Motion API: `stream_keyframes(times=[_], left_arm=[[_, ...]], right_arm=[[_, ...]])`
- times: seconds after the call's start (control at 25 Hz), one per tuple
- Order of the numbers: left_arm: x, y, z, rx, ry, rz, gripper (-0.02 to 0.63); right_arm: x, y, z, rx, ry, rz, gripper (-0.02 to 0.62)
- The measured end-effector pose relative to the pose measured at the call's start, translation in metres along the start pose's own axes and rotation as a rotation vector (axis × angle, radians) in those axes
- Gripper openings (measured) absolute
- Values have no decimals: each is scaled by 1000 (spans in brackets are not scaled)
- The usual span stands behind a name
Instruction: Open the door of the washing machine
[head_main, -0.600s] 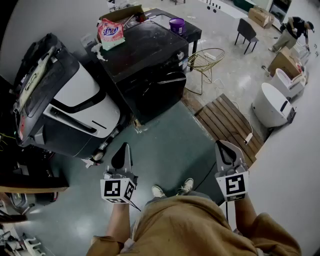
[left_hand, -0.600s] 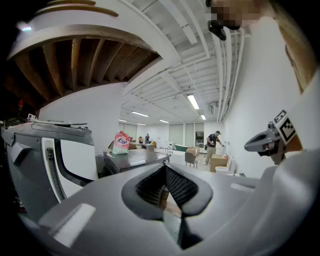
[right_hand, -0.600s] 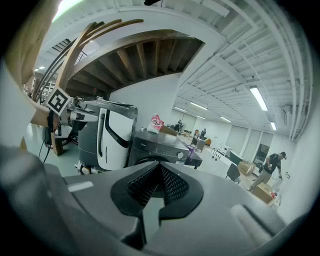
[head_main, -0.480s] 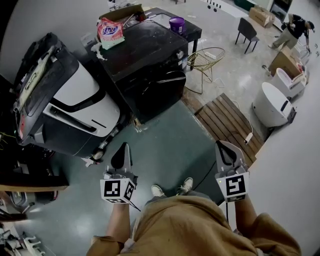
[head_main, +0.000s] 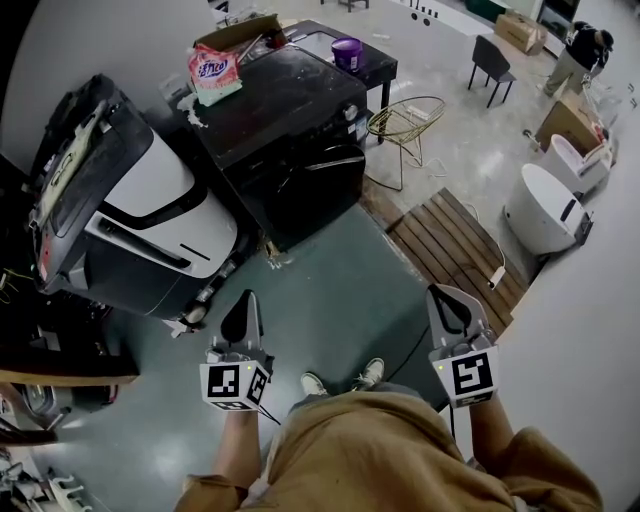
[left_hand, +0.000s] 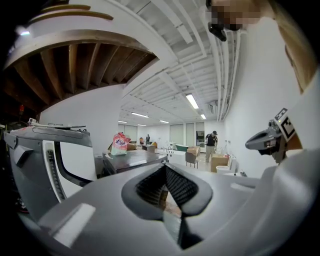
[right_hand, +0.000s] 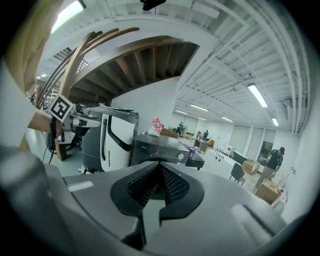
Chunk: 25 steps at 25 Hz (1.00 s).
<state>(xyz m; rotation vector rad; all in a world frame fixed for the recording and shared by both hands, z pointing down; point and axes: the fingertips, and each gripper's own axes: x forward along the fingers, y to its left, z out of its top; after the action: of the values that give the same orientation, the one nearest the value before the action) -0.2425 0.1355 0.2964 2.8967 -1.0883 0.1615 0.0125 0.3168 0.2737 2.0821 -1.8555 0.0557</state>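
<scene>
Head view: looking steeply down on a black washing machine (head_main: 290, 120), standing well apart from both grippers across a stretch of green floor (head_main: 330, 285).
Door (head_main: 318, 190): sitting closed on the machine's dark front, facing the person's feet.
Step in hand: approaching, by the look of it; touching nothing yet.
Next move: probably calling for stepping closer, lowering one gripper to the door's edge and parting its jaws to catch a handle; handle too dark to make out from here.
Left gripper (head_main: 247, 297): being held out low in front of the body, nearly level, jaws pressed together, gripping nothing.
Right gripper (head_main: 441, 293): being held out alongside, tipping slightly downward, jaws closed together, gripping nothing.
Right gripper view: pointing toward the machine (right_hand: 159, 146), some way ahead.
</scene>
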Motion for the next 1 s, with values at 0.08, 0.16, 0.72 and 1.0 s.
stream_keyframes(times=[0.08, 0.16, 0.72, 1.0], left_arm=[[1, -5, 2, 5, -3, 1, 61], [4, -10, 5, 8, -10, 3, 61], [15, -42, -5, 17, 20, 41, 61], [43, -44, -15, 7, 39, 30, 61]], right_arm=[[-1, -7, -2, 9, 1, -2, 9], [-2, -18, -5, 14, 1, -12, 15], [7, -76, -55, 12, 53, 58, 520], [27, -73, -71, -16, 117, 87, 525]])
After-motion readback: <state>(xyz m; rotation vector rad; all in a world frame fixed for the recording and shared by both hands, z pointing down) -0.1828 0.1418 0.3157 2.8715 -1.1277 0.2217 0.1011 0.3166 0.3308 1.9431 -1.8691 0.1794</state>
